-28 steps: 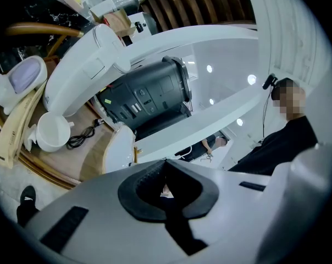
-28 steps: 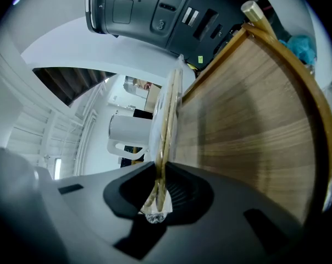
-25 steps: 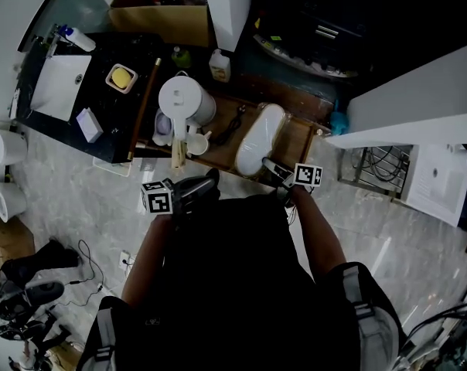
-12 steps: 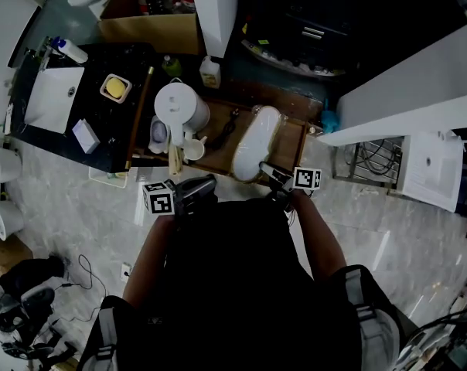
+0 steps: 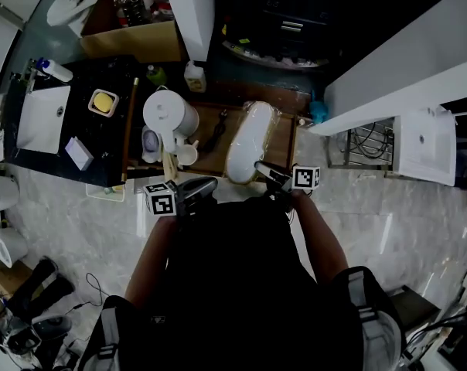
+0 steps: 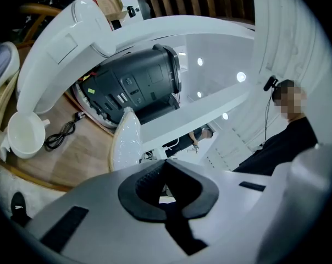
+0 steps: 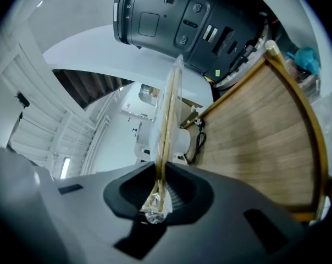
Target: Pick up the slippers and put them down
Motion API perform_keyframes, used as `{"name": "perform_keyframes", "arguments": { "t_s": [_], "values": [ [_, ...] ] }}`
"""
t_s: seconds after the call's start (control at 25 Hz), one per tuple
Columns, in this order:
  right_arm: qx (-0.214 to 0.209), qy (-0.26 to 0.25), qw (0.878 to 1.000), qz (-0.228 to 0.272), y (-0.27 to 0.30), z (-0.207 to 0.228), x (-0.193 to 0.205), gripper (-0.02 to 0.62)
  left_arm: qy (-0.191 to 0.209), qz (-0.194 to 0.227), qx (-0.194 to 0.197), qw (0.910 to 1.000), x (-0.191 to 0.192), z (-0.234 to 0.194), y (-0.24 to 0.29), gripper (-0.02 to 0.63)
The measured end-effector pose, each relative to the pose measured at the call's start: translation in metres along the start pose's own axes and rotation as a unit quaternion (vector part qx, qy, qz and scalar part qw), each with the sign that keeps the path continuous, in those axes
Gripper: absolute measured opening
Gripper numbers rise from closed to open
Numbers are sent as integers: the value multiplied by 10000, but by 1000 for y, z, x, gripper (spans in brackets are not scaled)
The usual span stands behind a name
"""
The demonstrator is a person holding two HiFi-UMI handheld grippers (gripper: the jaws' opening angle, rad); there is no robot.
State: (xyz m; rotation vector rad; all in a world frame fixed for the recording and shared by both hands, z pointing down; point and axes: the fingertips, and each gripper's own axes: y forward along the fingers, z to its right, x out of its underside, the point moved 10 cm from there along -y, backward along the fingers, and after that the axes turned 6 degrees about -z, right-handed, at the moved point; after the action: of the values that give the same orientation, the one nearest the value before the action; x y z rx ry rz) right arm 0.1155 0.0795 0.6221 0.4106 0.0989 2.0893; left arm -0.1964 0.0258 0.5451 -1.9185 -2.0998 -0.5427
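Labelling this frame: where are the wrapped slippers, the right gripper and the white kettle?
wrapped slippers (image 5: 247, 136): head view, middle of the pack.
right gripper (image 7: 159, 190): right gripper view, between its fingertips.
white kettle (image 5: 167, 110): head view, its lid.

No legible text, label or number anywhere.

dim, shadowy head view; gripper views brighter, fisheye-warped with dark vignetted corners.

Home washroom corner: washbasin (image 5: 42, 118), soap (image 5: 103, 102), kettle (image 5: 165, 112), marble floor (image 5: 388, 215).
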Motion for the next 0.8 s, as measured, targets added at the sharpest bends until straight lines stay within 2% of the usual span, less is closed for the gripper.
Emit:
{"name": "perform_keyframes", "arguments": {
  "t_s": [0.2, 0.36, 0.8],
  "values": [
    [48, -3, 9998, 187, -7, -8, 7, 67, -8, -171, 125, 9998, -4, -3, 5, 12],
    [-98, -3, 9993, 352, -10, -17, 13, 67, -7, -323, 178, 9993, -7, -4, 8, 12],
    [-164, -73, 9978, 644, -23, -37, 18, 67, -60, -661, 357, 9972, -15, -9, 18, 12]
  ]
}}
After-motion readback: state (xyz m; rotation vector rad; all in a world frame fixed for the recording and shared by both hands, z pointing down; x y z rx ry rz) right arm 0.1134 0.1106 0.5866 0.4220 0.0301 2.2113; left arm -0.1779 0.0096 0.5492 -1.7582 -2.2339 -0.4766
